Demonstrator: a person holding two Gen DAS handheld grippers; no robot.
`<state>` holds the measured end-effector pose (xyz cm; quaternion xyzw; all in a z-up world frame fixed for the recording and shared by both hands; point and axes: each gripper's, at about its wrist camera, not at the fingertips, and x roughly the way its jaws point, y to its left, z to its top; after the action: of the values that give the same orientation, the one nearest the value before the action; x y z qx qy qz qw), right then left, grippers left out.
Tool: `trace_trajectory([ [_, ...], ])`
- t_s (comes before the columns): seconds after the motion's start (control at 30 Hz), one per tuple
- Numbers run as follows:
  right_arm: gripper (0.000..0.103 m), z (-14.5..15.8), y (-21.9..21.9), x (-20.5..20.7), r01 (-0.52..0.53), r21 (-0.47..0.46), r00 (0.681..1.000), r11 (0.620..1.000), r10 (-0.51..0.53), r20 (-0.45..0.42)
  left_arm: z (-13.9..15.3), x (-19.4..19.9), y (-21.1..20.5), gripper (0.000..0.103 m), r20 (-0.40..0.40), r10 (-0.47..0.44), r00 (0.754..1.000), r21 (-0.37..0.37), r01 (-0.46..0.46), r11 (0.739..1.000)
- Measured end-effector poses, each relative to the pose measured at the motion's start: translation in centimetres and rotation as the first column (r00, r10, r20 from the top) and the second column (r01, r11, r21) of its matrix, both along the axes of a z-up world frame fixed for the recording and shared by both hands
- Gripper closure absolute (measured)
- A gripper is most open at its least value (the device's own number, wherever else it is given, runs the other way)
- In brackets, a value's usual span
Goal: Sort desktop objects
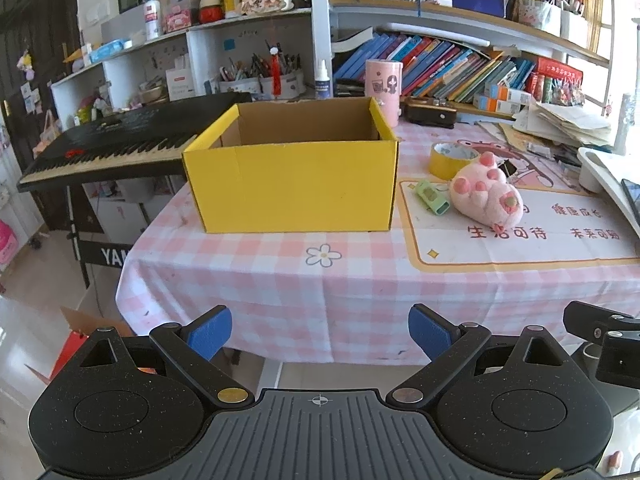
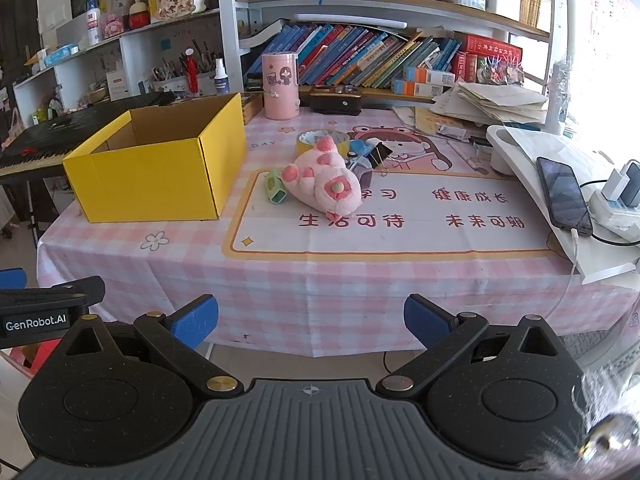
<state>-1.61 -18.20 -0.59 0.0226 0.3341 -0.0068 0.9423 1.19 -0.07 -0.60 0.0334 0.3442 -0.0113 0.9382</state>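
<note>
Hovering short of the surface (image 2: 280, 280), both hand-held grippers, left (image 1: 320, 334) and right (image 2: 311, 322), gape wide and empty. Plush (image 2: 320, 184), tape (image 2: 310, 140) and clips (image 2: 374, 154) lie clustered beside the open box (image 2: 160, 176), presumably their destination.

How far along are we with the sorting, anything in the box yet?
Nothing looks done: the yellow cardboard box shows only bare walls inside, though its floor is hidden. Both the left gripper and right gripper are open, holding nothing. Still out: pink plush toy, green clip, yellow tape roll, black binder clip.
</note>
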Motion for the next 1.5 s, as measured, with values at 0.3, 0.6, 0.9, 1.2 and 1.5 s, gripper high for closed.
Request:
trace_trajectory([
  [0.3,0.002,0.2,0.1,0.2,0.006,-0.001,1.000,1.000,-0.006,-0.008,0.1,0.1,0.2,0.006,0.012,-0.018,1.000,-0.016,0.018,1.000],
  [0.6,0.002,0.3,0.2,0.4,0.021,0.002,1.000,1.000,-0.021,-0.021,0.2,0.1,0.7,0.006,0.009,-0.020,1.000,-0.015,0.020,1.000],
  [0.9,0.004,0.4,1.1,0.2,0.032,-0.015,0.999,0.999,-0.033,-0.033,-0.2,0.1,1.5,0.006,-0.011,-0.006,1.000,-0.030,0.005,1.000],
  [1.2,0.004,0.6,2.0,0.3,-0.005,-0.023,1.000,1.000,0.004,-0.026,-0.1,-0.1,2.1,0.006,-0.011,0.013,1.000,-0.037,-0.014,0.999],
  [1.5,0.004,0.7,2.1,0.5,-0.023,-0.030,1.000,0.999,0.022,-0.020,-0.1,-0.2,1.8,0.007,-0.004,0.008,1.000,-0.044,-0.008,0.999],
])
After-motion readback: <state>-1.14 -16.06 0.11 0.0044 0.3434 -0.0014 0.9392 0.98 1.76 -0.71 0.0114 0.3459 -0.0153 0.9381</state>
